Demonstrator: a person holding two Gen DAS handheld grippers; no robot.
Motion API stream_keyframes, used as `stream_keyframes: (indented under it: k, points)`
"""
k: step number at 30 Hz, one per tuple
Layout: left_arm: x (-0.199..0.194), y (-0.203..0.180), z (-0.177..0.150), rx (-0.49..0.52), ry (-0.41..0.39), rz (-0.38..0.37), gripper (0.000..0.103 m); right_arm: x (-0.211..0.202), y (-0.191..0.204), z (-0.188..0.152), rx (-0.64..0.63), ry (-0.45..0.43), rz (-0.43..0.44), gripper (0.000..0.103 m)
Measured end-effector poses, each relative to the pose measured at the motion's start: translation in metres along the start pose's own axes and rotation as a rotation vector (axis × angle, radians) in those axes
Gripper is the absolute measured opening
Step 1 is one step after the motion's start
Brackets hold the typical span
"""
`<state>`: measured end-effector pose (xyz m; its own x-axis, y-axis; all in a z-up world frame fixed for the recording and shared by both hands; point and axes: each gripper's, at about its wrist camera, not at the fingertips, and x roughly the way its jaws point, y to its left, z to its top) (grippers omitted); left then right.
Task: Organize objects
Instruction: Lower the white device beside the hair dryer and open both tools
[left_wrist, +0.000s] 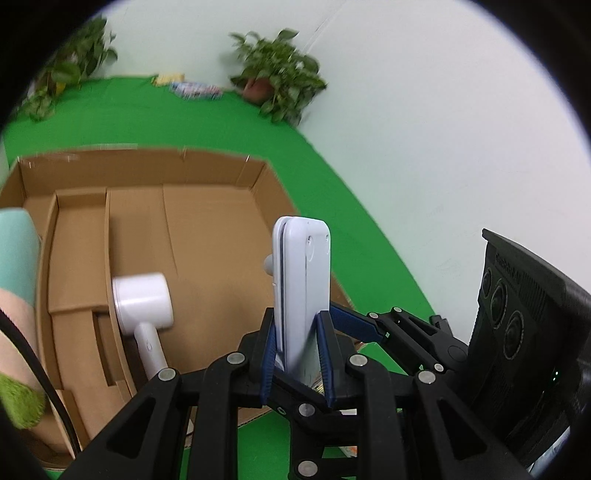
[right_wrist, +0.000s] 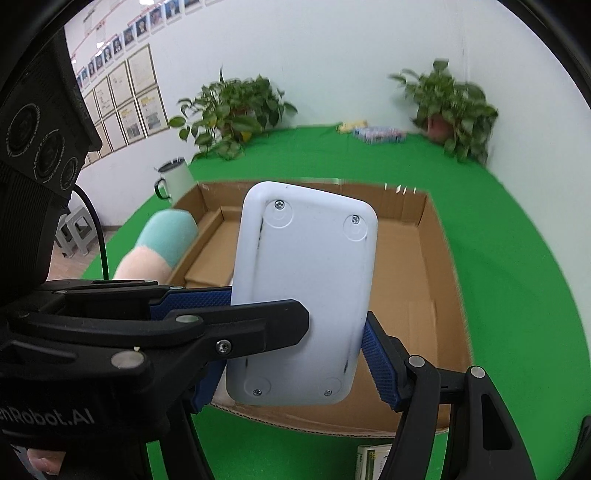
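Two grippers: both clamp the same white plastic device, held above the cardboard box.
Left gripper (left_wrist: 297, 354): pinching the device (left_wrist: 303, 291) by its thin edges, blue pads pressed to either side — the jaws stand narrow.
Right gripper (right_wrist: 295, 350): closed across the device's (right_wrist: 301, 291) broad width, one blue pad at its left edge and one at its lower right edge, so the jaws stand fairly wide apart.
Device: flat, rounded corners, its back shows four recessed screws; upright in the left wrist view, tilted slightly in the right wrist view.
Cardboard box (left_wrist: 207, 236): open-topped, directly beneath and beyond the device, with a folded cardboard insert along one side.
White handled appliance (left_wrist: 144, 306): lies inside the box, round head beside the insert, handle pointing toward the near wall.
Plush toy (right_wrist: 166, 240): teal and peach, leaning over the box's left wall.
Green cloth (left_wrist: 229, 125): covers the table around the box.
White mug (right_wrist: 175, 177): stands on the cloth just past the box's far left corner.
Potted plants (right_wrist: 232, 110): two along the far wall — well apart from the box.
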<state>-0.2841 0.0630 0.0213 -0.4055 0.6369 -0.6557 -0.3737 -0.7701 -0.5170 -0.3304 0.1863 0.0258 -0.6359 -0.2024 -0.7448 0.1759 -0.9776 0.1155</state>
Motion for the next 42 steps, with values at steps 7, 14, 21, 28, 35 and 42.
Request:
stream_keyframes:
  k: [7,14,21,28,35,42]
  points:
    - [0.035,0.026,-0.009,-0.084,0.102,0.037,0.019,0.050,-0.014,-0.023,0.060,0.141,0.072,0.066]
    - [0.056,0.047,-0.017,-0.154,0.157,0.053,0.019,0.082,-0.019,-0.038,0.083,0.241,0.109,0.066]
    - [0.071,0.066,-0.020,-0.215,0.199,0.072,0.019,0.112,-0.020,-0.040,0.106,0.350,0.146,0.066]
    - [0.074,0.072,-0.020,-0.226,0.212,0.096,0.020,0.122,-0.020,-0.041,0.128,0.396,0.173,0.066]
    - [0.068,0.072,-0.019,-0.233,0.201,0.146,0.021,0.115,-0.022,-0.040,0.142,0.392,0.224,0.068]
    - [0.030,0.063,-0.017,-0.186,0.128,0.143,0.021,0.100,-0.029,-0.037,0.155,0.353,0.250,0.068]
